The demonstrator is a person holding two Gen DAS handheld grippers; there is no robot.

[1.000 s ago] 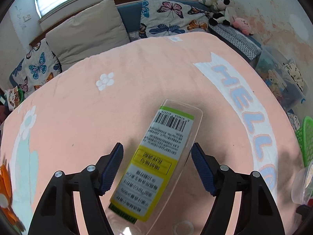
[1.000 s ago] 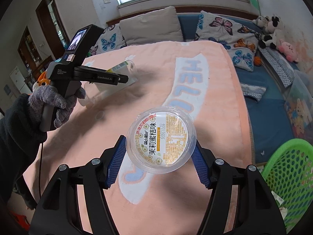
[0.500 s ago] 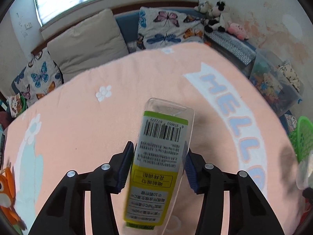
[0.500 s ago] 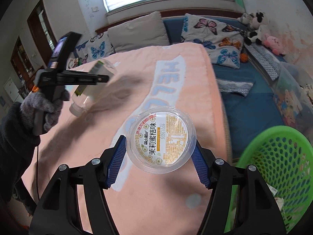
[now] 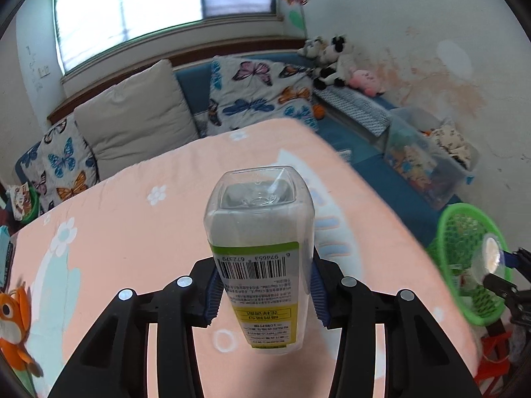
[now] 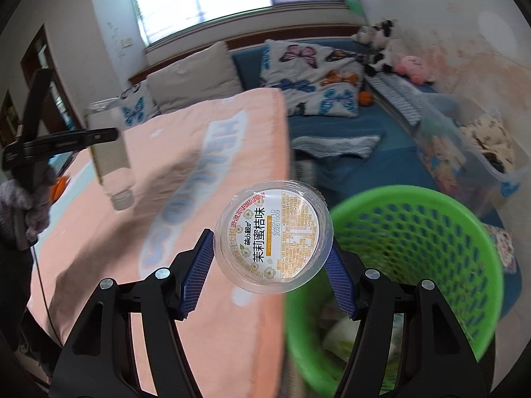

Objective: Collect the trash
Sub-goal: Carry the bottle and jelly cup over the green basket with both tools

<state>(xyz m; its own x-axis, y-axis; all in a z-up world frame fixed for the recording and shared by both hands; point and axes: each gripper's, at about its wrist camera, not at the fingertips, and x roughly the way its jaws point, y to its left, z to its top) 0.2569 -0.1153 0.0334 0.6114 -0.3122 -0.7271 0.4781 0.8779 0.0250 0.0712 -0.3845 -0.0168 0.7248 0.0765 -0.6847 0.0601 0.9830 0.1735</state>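
Note:
My left gripper is shut on a clear plastic bottle with a green, white and yellow label, held tilted up above the peach blanket. My right gripper is shut on a round clear plastic cup with a printed lid, held at the near left rim of the green mesh basket. The basket also shows in the left wrist view, with the cup over it. The bottle shows in the right wrist view, blurred, in the left gripper.
The peach blanket covers the bed; its edge drops beside the basket. Pillows and plush toys line the back. A clear storage box stands on the blue floor mat to the right. Some trash lies inside the basket.
My left gripper closed on the bottle and lifted it off the blanket, tilting it upward. My right gripper carried the cup to the right, over to the green basket.

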